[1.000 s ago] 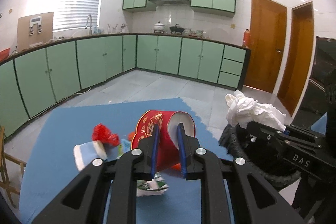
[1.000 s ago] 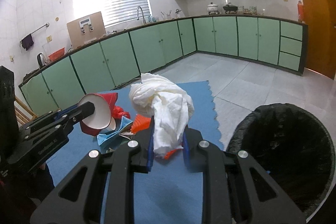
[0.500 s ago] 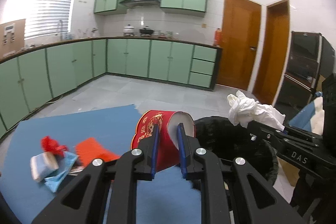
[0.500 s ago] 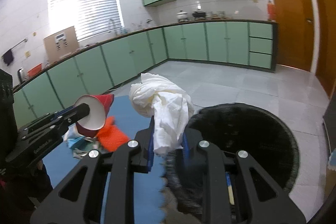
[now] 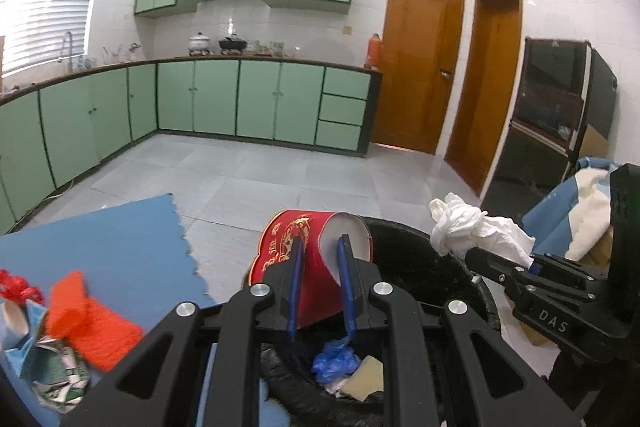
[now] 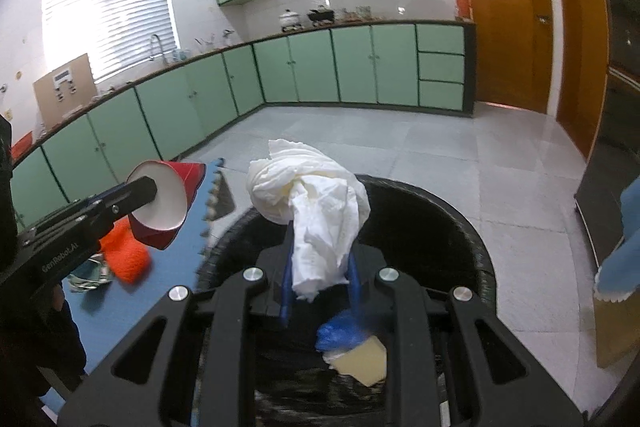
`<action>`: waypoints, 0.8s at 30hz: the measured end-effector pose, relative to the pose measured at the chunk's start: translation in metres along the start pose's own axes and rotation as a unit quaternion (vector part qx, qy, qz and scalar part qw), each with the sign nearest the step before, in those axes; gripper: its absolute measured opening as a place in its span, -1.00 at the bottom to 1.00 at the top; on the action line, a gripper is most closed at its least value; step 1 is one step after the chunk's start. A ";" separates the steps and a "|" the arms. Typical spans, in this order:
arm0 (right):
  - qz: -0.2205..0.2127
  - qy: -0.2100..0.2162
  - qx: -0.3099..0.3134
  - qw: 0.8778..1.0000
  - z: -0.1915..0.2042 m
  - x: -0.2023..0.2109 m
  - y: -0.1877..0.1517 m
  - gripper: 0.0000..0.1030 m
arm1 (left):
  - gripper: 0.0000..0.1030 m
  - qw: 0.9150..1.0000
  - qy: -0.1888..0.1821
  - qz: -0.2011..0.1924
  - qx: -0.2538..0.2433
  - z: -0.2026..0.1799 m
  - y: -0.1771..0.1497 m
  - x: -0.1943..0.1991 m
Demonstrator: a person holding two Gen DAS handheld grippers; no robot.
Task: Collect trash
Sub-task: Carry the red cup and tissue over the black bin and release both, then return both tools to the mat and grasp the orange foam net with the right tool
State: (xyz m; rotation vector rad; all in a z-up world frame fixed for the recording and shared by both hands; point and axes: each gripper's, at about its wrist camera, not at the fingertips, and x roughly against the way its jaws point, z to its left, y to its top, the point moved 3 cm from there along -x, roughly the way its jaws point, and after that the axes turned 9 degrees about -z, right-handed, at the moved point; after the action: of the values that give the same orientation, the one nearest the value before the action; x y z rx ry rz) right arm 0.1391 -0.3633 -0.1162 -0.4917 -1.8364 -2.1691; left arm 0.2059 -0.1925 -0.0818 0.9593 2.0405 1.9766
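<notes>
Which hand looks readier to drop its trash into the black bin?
Right, probably. Its white tissue wad hangs squarely over the black bin, while the left's red paper cup sits only at the rim.

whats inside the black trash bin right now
Inside the black trash bin, a crumpled blue piece, a tan flat scrap and a bit of white beneath them lie on the dark liner. The hand-held grippers cover the bin's near side, so anything there is hidden.

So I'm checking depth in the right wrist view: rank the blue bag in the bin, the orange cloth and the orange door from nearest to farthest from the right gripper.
1. Blue bag, in the bin just below the right gripper.
2. Orange cloth, left on the mat.
3. Orange door, across the room, upper right.
</notes>
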 end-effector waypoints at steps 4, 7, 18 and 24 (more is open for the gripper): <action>0.017 -0.017 -0.002 1.000 -0.018 -0.018 -0.013 -0.59 | -0.66 1.000 -0.014 0.018 -0.002 -0.018 -0.008 -0.024; 0.033 -0.030 -0.002 0.999 -0.029 -0.029 -0.025 -0.47 | -0.63 0.999 -0.026 0.034 -0.005 -0.030 -0.014 -0.043; 0.014 -0.078 -0.017 0.997 -0.037 -0.015 -0.036 0.85 | 0.04 0.999 -0.020 0.041 -0.010 -0.021 -0.015 -0.033; -0.002 -0.055 -0.029 0.998 -0.001 0.002 -0.023 0.89 | 0.31 0.999 0.031 0.036 0.021 0.034 -0.011 0.017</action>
State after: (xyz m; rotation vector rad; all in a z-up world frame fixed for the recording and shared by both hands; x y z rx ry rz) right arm 0.1282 -0.3601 -0.1360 -0.6323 -1.8351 -2.2439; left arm 0.2063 -0.1535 -0.0911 1.0070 2.1176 2.0307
